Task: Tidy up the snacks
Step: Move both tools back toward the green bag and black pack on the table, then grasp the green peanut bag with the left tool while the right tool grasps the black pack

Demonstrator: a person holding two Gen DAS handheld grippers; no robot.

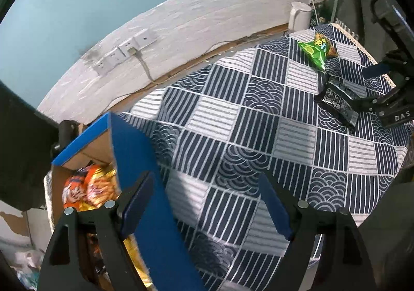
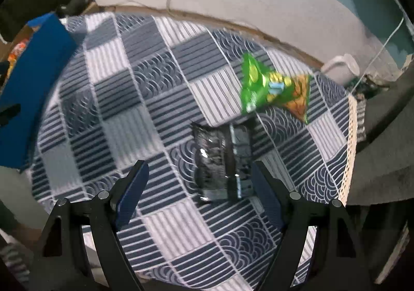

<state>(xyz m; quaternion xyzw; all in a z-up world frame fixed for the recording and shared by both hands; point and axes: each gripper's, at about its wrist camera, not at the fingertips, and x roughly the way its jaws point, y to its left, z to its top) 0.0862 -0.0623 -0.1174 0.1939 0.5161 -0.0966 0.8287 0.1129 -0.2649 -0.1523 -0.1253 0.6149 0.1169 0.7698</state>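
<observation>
A blue cardboard box (image 1: 145, 174) stands at the table's left edge with orange snack packs (image 1: 88, 187) inside; it also shows in the right wrist view (image 2: 33, 78). My left gripper (image 1: 204, 200) is open and empty, its left finger beside the box's blue flap. A black snack packet (image 2: 223, 159) lies flat on the patterned cloth, also seen in the left wrist view (image 1: 339, 100). My right gripper (image 2: 199, 187) is open just above it, with the packet near its right finger; it appears in the left wrist view (image 1: 380, 89). A green snack bag (image 2: 271, 86) lies beyond, also in the left wrist view (image 1: 317, 49).
A round table with a blue-and-white patchwork cloth (image 1: 233, 122) stands against a white wall with sockets (image 1: 126, 51) and a plugged cable. A white jug (image 1: 298, 15) sits at the table's far edge. A dark chair back (image 2: 383, 151) is at the right.
</observation>
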